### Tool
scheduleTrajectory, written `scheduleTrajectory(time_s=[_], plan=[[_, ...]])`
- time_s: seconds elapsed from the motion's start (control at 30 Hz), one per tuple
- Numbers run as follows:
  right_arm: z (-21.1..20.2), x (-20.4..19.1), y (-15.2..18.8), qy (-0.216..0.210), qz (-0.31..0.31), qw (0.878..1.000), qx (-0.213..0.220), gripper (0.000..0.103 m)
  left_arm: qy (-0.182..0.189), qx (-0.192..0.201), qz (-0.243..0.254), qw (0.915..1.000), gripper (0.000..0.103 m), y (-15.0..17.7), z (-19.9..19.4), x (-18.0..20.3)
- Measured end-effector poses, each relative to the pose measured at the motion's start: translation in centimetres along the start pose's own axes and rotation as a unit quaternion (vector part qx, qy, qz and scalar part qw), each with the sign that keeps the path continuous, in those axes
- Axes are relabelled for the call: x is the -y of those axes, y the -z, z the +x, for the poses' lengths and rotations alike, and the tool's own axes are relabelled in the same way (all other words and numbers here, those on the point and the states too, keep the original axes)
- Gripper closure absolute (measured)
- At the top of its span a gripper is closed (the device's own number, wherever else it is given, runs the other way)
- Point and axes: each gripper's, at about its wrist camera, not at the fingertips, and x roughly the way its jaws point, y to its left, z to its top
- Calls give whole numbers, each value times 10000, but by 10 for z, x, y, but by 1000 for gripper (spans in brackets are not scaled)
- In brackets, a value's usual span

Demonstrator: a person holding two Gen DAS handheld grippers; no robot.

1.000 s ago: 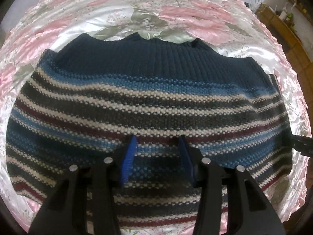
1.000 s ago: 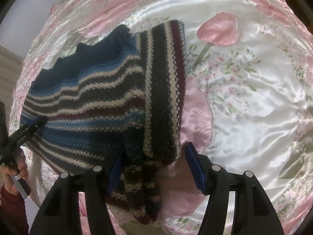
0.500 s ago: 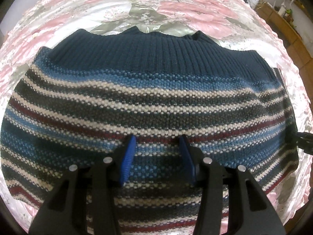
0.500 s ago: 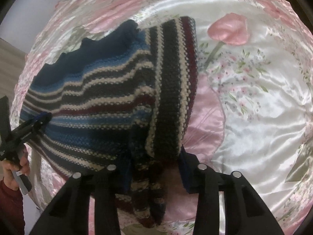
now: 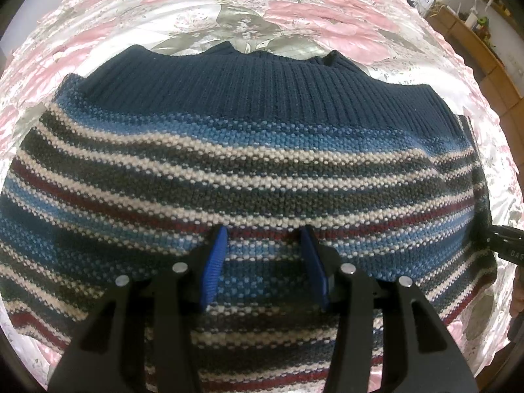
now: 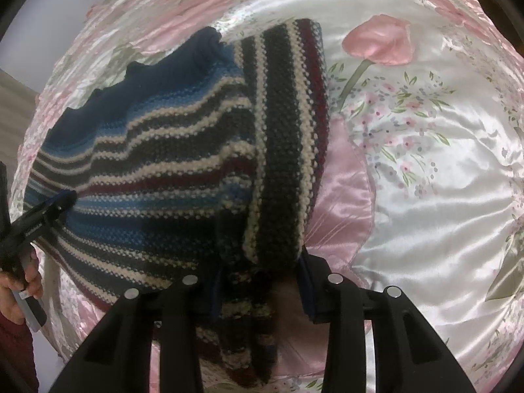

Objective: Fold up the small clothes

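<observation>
A knitted sweater (image 5: 262,163) with a navy ribbed hem and blue, white, grey and maroon stripes lies flat on the bed and fills the left wrist view. My left gripper (image 5: 263,258) stands open over its middle, blue pads apart, with flat knit between them. In the right wrist view the sweater (image 6: 157,177) has one sleeve (image 6: 285,163) folded lengthwise along its right side. My right gripper (image 6: 260,288) is shut on the bunched cuff end of that sleeve. The left gripper (image 6: 52,209) touches the sweater's left edge, and the right gripper (image 5: 506,242) shows at the sweater's right edge.
A shiny pink and white floral bedspread (image 6: 425,163) covers the whole surface, with open satin to the right of the sweater. A person's hand (image 6: 19,281) holds the left gripper's handle. Wooden shelves with small items (image 5: 475,23) stand beyond the bed's far right corner.
My right gripper's fingers have narrowed around the sleeve's cuff end and moved forward over it. The left gripper has moved closer over the sweater, its fingers still the same distance apart.
</observation>
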Motion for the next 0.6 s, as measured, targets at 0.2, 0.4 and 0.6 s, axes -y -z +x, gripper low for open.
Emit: scheduleTrajectory(time_s=[0.2,0.4,0.6], plan=[[-12,-3,-5,-201,302,9993,-100,71,45,36,20,10000,56,0,-15,0],[-49,-18,-14,-1087,332,9934,149,75,135,413,-125,9990,50,-2,-54,-28],[-65,-84,-24,-1083,-254,9935,239,76,-8,460,-283,9985,48,-3,-72,-68]])
